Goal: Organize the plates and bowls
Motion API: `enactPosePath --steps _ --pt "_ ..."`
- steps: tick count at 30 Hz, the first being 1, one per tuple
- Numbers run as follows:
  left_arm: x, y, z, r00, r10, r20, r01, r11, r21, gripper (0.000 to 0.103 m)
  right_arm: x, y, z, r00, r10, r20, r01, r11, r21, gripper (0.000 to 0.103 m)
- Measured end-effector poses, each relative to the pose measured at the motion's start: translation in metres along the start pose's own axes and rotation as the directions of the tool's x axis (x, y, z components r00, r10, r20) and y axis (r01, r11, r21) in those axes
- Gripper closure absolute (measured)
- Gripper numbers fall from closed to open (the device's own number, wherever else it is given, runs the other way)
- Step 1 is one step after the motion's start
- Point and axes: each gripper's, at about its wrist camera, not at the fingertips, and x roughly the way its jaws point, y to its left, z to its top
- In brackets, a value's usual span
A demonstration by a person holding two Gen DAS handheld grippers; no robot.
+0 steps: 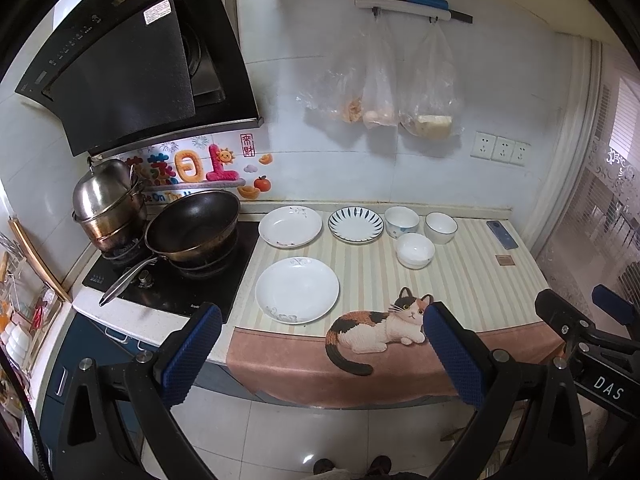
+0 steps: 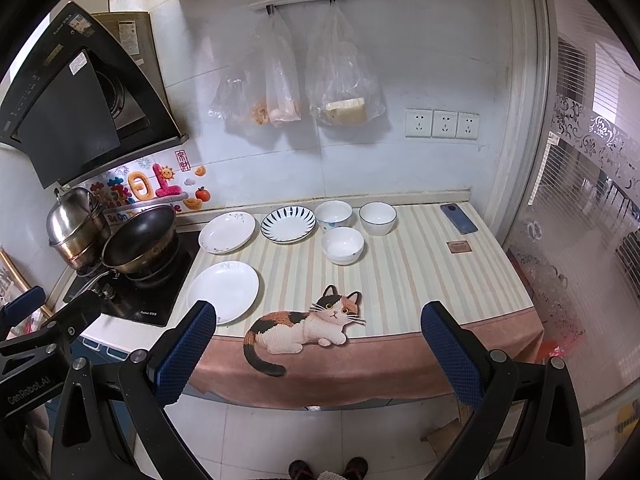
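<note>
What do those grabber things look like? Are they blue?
Partly! Each gripper has a black frame with round silver bolts and two fingers covered in bumpy dark-blue pads. That goes for the left gripper and the right gripper. One pad sits here. White lettering on the black bodies reads "DAS" and "GenRobot.AI".

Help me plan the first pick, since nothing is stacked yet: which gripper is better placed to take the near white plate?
Left, probably. The near white plate lies toward the stove side, close ahead of the open left gripper. For the open right gripper it sits off to the left, beyond its left finger.
</note>
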Motion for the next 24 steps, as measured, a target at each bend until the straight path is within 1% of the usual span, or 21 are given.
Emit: enactPosePath --steps 4,9,16,24 --pt "0.0025 -0.0011 0.0020 1.000 0.002 0.005 -0.002 1.000 0.002 0.000 0.0010 -0.0002 0.0001 1.000 -0.001 0.002 0.001 1.000 -0.001 0.000" --pt "0.0055 -0.0032 0.0041 1.000 0.002 -0.006 -0.002 1.000 0.014 0.000 0.0014 0.0006 0.0008 1.000 0.002 -0.001 -0.002 1.000 0.000 0.000" --pt "0.0033 -0.0001 0.0068 1.000 0.006 0.011 -0.006 1.000 0.005 0.000 0.0052 0.0031 0.0029 1.000 0.000 0.000 0.000 1.000 0.002 0.000" --pt "0.0033 -0.0005 0.0060 1.000 0.006 0.014 -0.007 1.000 0.005 0.000 0.0101 0.0084 0.0077 1.000 -0.001 0.008 0.001 1.000 0.000 0.000"
